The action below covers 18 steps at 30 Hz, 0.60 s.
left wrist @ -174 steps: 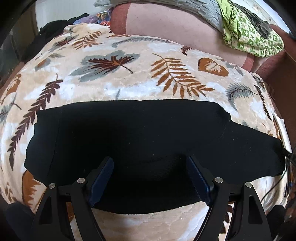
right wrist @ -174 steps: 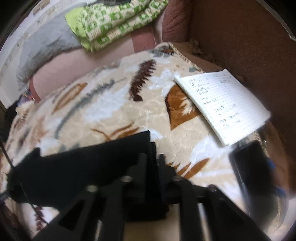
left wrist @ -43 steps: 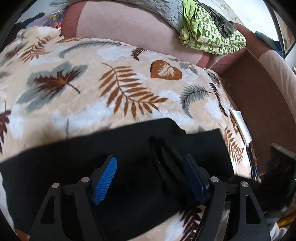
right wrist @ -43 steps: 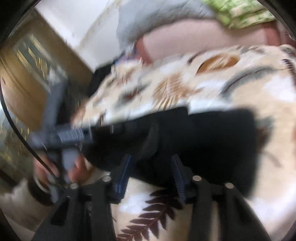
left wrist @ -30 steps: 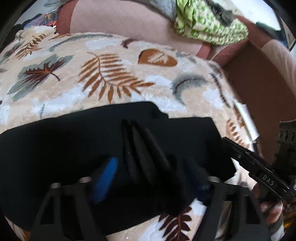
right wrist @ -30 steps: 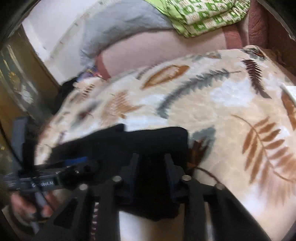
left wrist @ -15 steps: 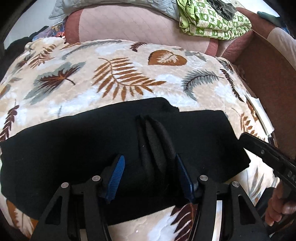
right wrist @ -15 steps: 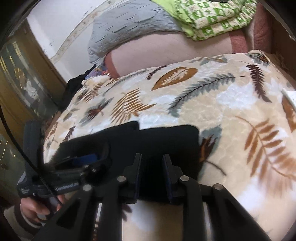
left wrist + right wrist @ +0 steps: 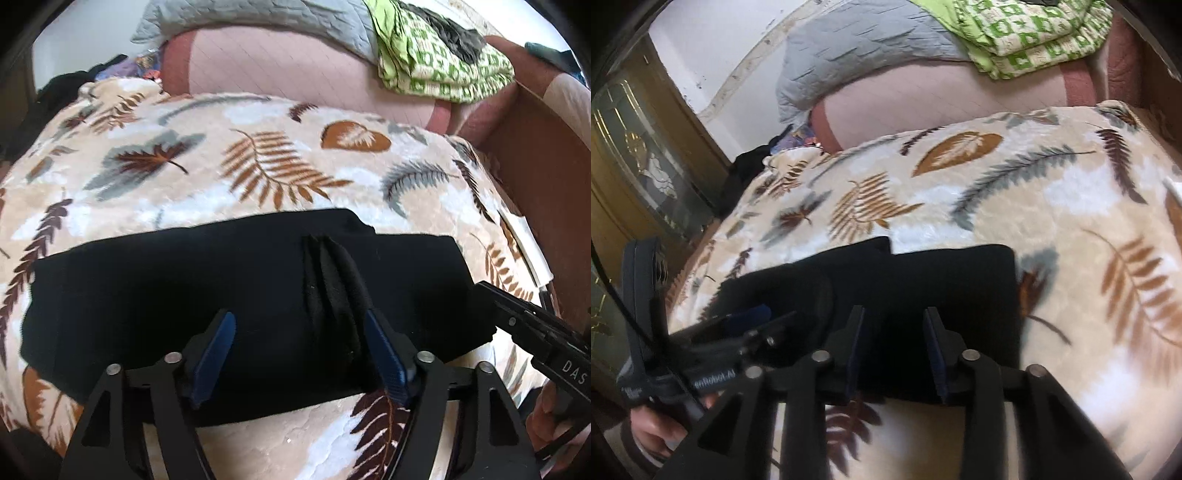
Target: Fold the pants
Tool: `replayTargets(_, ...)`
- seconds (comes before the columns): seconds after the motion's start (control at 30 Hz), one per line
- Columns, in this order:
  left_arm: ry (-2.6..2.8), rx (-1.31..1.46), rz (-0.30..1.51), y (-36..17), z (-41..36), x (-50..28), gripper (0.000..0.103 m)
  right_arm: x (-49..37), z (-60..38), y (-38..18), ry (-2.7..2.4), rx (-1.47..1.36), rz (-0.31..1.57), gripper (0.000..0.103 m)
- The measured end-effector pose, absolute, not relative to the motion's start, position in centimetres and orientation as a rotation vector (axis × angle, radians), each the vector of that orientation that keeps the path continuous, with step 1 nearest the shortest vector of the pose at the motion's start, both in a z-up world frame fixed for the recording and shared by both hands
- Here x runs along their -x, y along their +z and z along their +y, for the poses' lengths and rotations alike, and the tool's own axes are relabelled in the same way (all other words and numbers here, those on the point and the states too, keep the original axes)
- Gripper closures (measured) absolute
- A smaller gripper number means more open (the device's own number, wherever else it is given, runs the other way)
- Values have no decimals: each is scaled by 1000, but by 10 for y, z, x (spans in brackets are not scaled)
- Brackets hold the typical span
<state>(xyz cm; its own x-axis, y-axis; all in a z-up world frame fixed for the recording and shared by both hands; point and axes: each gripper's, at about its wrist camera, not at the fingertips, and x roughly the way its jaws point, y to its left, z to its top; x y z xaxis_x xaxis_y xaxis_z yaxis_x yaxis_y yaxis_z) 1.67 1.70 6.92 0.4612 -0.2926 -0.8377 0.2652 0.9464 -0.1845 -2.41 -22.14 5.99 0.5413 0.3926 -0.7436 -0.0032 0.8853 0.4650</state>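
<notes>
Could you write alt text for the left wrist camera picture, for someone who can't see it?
Black pants lie folded into a band across a leaf-print blanket, a bunched ridge at the fold. The left gripper hangs open above them, jaws just widened, nothing held. The right gripper enters at right.

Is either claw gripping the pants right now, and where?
Neither. Both the left claw and right claw have just been opening and stand clear above the folded black pants.
</notes>
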Motion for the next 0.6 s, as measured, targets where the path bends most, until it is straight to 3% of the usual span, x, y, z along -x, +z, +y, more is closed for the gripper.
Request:
replayTargets(0.43, -238, 22, 989, 90, 60, 14, 27, 1, -170, 24, 322, -416, 1093, 67)
replayTargets(0.6, -211, 24, 974, 96, 74, 24, 27, 5, -168, 42, 345, -410, 1060, 63)
